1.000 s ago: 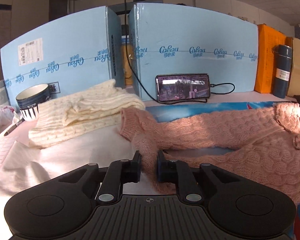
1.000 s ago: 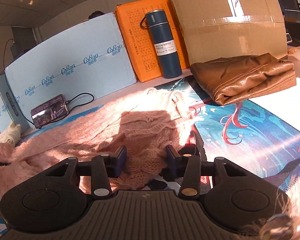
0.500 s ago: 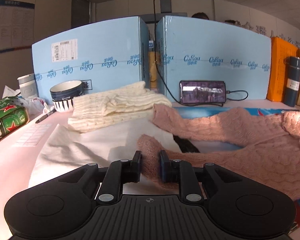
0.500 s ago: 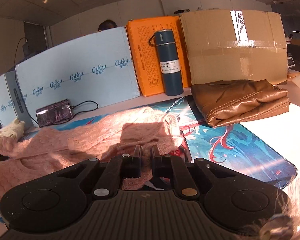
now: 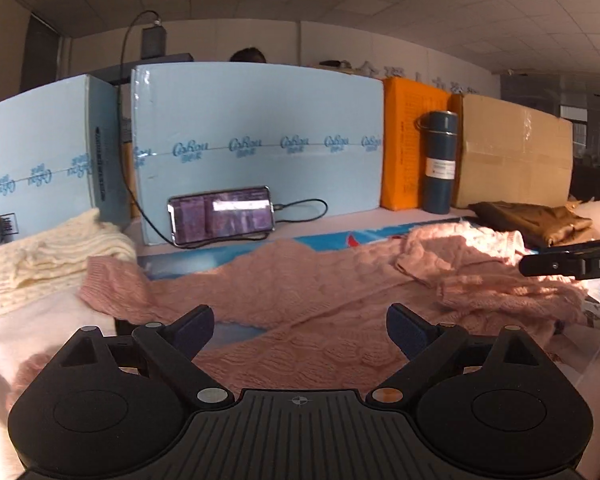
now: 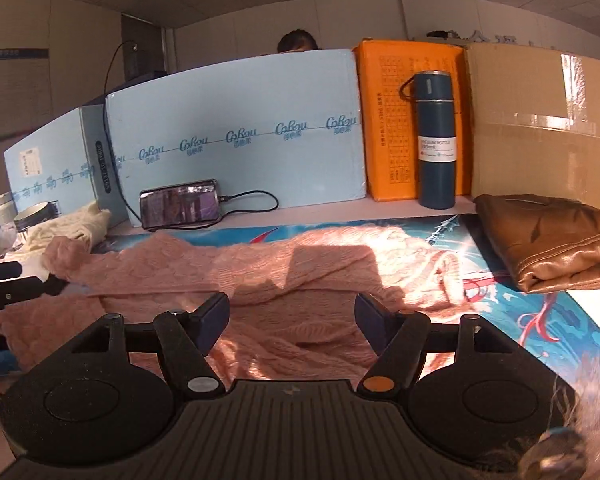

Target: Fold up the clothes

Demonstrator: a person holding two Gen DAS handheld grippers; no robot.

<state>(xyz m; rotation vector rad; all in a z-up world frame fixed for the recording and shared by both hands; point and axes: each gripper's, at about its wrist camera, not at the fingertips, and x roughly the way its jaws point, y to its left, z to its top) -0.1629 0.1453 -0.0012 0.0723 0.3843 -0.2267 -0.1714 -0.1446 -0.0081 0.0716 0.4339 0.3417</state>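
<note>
A pink cable-knit sweater (image 5: 324,304) lies spread across the table, partly folded over itself; it also shows in the right wrist view (image 6: 284,276). My left gripper (image 5: 300,330) is open and empty just above the sweater's near part. My right gripper (image 6: 292,322) is open and empty above the sweater's middle. The right gripper's finger shows at the right edge of the left wrist view (image 5: 572,264). The left gripper's finger shows at the left edge of the right wrist view (image 6: 8,292).
A folded cream knit (image 5: 40,256) lies at the left on white cloth. A folded brown leather garment (image 6: 552,240) lies at the right. A phone (image 5: 222,216) with cable, a blue flask (image 6: 436,140), blue, orange and cardboard boxes (image 6: 240,136) line the back. A printed mat (image 6: 540,312) covers the table.
Both grippers were shut on the pink sweater half a second ago and have opened and let it go. The sweater now lies folded over itself on the table.
</note>
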